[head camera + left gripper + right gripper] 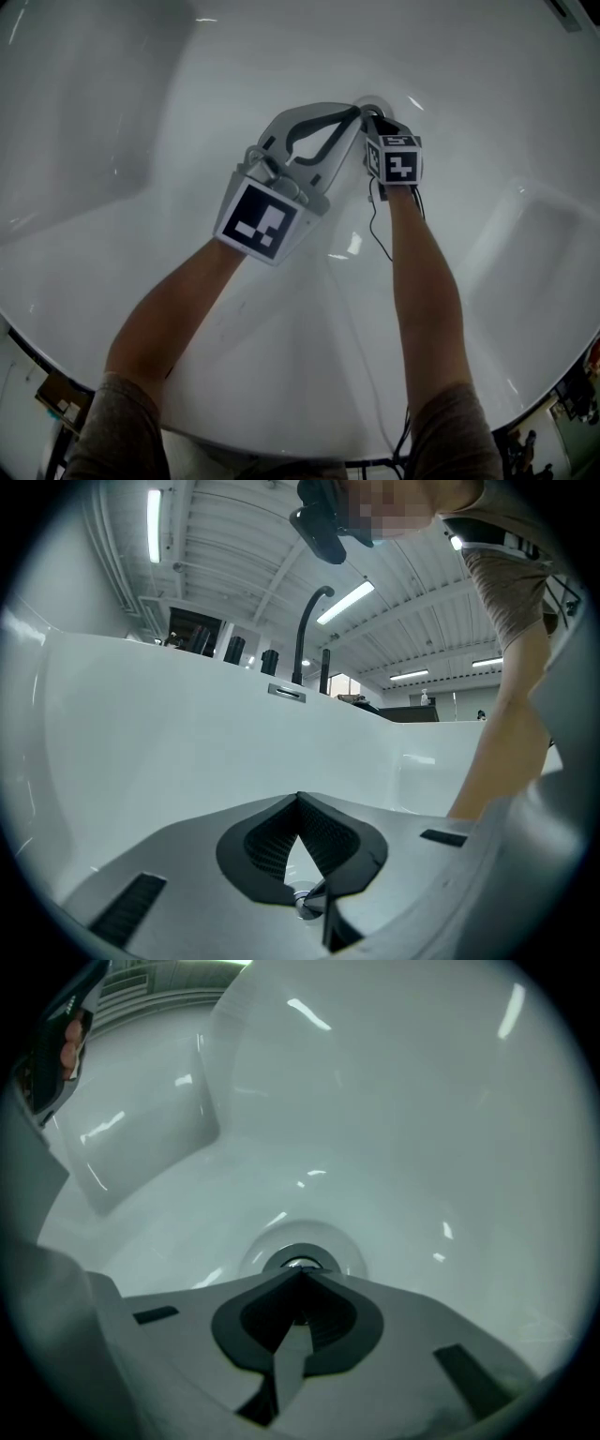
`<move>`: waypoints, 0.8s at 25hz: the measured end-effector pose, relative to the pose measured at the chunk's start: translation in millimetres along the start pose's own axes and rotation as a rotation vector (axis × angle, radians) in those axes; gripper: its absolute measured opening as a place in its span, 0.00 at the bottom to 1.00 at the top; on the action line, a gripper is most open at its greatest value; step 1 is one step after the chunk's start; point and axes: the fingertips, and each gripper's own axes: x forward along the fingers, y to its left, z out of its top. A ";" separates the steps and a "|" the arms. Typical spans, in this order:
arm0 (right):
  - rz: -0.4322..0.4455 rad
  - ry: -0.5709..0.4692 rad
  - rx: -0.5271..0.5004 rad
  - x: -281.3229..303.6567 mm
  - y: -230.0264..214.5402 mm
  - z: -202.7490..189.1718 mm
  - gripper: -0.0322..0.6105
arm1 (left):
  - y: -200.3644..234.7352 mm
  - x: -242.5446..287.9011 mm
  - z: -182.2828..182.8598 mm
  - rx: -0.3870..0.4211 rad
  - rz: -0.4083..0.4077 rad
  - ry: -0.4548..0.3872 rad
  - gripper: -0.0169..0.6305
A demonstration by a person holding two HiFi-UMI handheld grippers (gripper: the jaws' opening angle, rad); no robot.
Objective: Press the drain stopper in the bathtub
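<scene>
The drain stopper (298, 1263) sits in the bathtub (403, 1119) floor. The right gripper (300, 1279), closed and empty, has its tips at the stopper; the left gripper (298, 801), also closed, lies just beside it.

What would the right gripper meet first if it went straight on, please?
The drain stopper: the right gripper, jaws together, aims straight at it, perhaps touching it; depth is unclear.

I hold my left gripper (354, 112) and right gripper (377, 122) far ahead, tips close together, both sets of jaws closed on nothing.
</scene>
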 end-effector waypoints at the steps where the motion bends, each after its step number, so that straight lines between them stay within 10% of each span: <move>1: -0.005 -0.013 0.007 -1.4 -0.4 1.1 0.05 | -1.3 0.1 0.2 0.001 -0.002 0.002 0.03; 20: -0.058 -0.213 0.076 -103.6 12.0 48.1 0.05 | -15.6 -24.0 56.5 0.002 0.022 0.012 0.03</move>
